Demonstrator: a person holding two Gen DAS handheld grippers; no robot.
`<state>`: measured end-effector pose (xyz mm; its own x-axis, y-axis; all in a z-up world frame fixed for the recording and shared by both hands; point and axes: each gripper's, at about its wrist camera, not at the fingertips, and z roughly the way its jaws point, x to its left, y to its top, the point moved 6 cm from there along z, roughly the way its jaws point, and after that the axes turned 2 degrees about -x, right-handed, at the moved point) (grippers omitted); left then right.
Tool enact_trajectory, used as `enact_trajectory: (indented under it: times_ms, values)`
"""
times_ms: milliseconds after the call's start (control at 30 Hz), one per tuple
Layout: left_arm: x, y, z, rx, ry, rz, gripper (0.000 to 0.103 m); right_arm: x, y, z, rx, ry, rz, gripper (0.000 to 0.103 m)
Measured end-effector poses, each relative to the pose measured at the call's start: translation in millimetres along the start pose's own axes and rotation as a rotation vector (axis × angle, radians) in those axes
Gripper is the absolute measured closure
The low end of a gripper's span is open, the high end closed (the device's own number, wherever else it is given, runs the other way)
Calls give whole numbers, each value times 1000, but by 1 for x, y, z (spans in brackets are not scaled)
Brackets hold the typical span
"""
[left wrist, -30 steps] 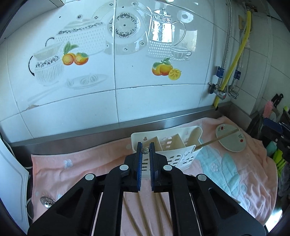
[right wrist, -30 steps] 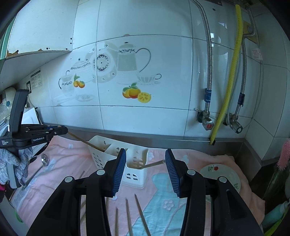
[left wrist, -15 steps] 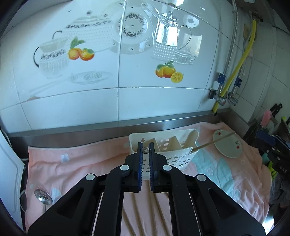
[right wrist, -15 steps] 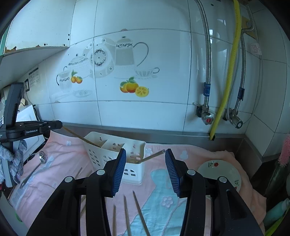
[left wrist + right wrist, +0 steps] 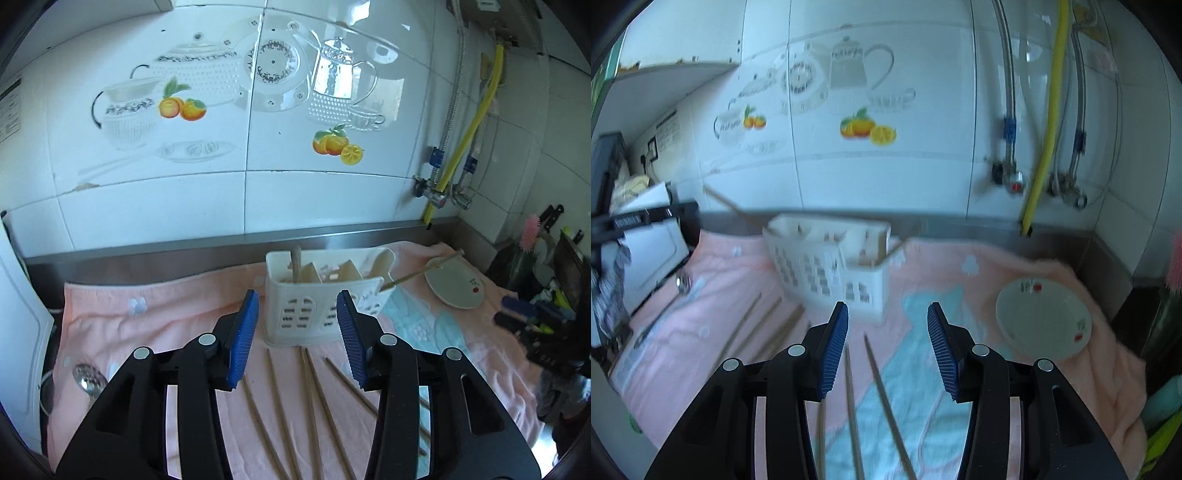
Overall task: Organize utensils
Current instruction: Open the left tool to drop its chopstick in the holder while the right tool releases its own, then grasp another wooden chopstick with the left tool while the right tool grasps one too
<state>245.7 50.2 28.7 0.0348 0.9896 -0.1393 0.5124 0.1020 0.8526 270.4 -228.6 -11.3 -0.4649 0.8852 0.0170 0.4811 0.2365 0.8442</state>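
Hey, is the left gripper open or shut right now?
Open. The left gripper has its blue pads spread wide, nothing between them, with the white utensil caddy showing through the gap.

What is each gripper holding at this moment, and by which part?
Nothing is held. The left gripper and the right gripper are both open and empty; chopsticks lie on the towel, and one stands in the white caddy.

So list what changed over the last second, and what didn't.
The left gripper went from shut on a chopstick to open; that chopstick now stands in the white caddy. The right gripper swung right, bringing the plate closer. Unchanged: right gripper open, loose chopsticks on the pink towel, spoon at the left.
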Motion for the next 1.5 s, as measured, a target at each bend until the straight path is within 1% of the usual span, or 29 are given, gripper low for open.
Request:
enact_trajectory:
  times_ms: [133, 200, 233, 400, 500, 567, 700, 767, 867, 967, 1000, 1067, 1333, 1500]
  values:
    - [4, -31, -7, 20, -5, -35, 59, -4, -47, 9, 68, 18, 6, 60]
    - [7, -48, -6, 37, 8, -41, 59, -8, -69, 14, 100, 21, 14, 61]
    - [9, -60, -5, 51, 10, -55, 59, -10, -81, 17, 122, 22, 19, 64]
    - [17, -105, 6, 124, 20, -93, 59, -22, -125, 28, 193, 11, 31, 65]
    - [21, -137, 15, 173, 38, -109, 59, -25, -138, 34, 216, 6, 33, 67]
    - [25, -155, 20, 207, 43, -132, 59, -28, -145, 40, 233, 11, 41, 70]
    - [32, -180, 28, 251, 71, -152, 59, -28, -153, 48, 252, 7, 23, 71]
    - [32, -188, 32, 270, 79, -151, 60, -28, -156, 51, 258, 14, 18, 74]
    - [33, -197, 39, 299, 87, -157, 65, -26, -159, 56, 267, 17, 13, 76]
    - [33, -201, 45, 318, 86, -174, 73, -25, -161, 57, 267, 12, 0, 78]
    - [34, -202, 47, 324, 84, -179, 78, -24, -161, 58, 267, 12, -2, 79]
    - [32, -203, 52, 334, 85, -179, 82, -24, -161, 58, 267, 8, -12, 80]
    - [33, -206, 61, 379, 117, -212, 85, -24, -161, 59, 270, 11, -26, 83]
    - [32, -205, 66, 409, 157, -210, 86, -22, -160, 61, 270, 0, -51, 84]
